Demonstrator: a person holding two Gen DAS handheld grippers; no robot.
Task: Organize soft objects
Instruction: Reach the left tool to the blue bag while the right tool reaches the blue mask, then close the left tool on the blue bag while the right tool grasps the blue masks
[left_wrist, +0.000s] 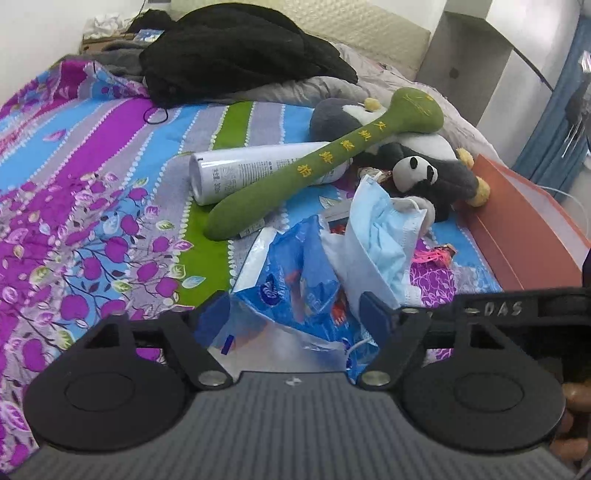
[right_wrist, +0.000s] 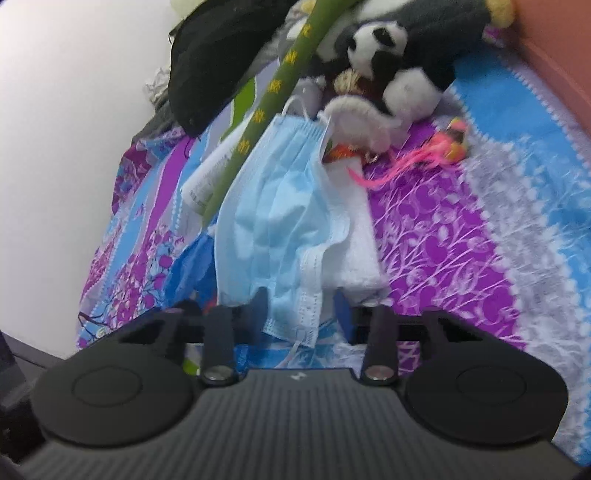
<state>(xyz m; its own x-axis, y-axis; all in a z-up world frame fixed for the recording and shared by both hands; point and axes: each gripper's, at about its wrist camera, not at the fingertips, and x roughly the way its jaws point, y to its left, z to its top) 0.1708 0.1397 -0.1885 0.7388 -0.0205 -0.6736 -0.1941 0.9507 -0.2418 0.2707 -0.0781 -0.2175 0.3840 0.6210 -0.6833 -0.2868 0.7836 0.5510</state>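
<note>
Both claws work low over a cluttered bed (left_wrist: 110, 155) covered in a striped, flowered sheet. Left claw (left_wrist: 295, 314) stands fairly wide, its blue fingertips (left_wrist: 212, 314) either side of a crumpled blue-and-white plastic packet (left_wrist: 291, 284); whether the pads press on it I cannot tell, since the packet's lower part sinks behind the claw body. Its printed logo is too creased to read.

Right claw (right_wrist: 304, 314) is drawn narrow around the lower edge of a light blue face mask (right_wrist: 280, 210); motion blur hides whether the pads actually pinch it. From the left wrist view that mask (left_wrist: 376, 236) lies heaped on the packet at the middle of the bed.

Behind them a green plush mallet (left_wrist: 314, 162) carries a row of yellow embroidered characters, too small to make out, and rests across a white bottle (left_wrist: 236, 173) whose fine print is unreadable. A panda plush (left_wrist: 417, 170) lies partly under the mallet's head. Black clothing (left_wrist: 236, 51) is piled at the far end. An orange-brown box (left_wrist: 517, 225) is cut off at the right edge. White letters "DAS" (left_wrist: 502, 309) are written on the black bar beside the left claw.
</note>
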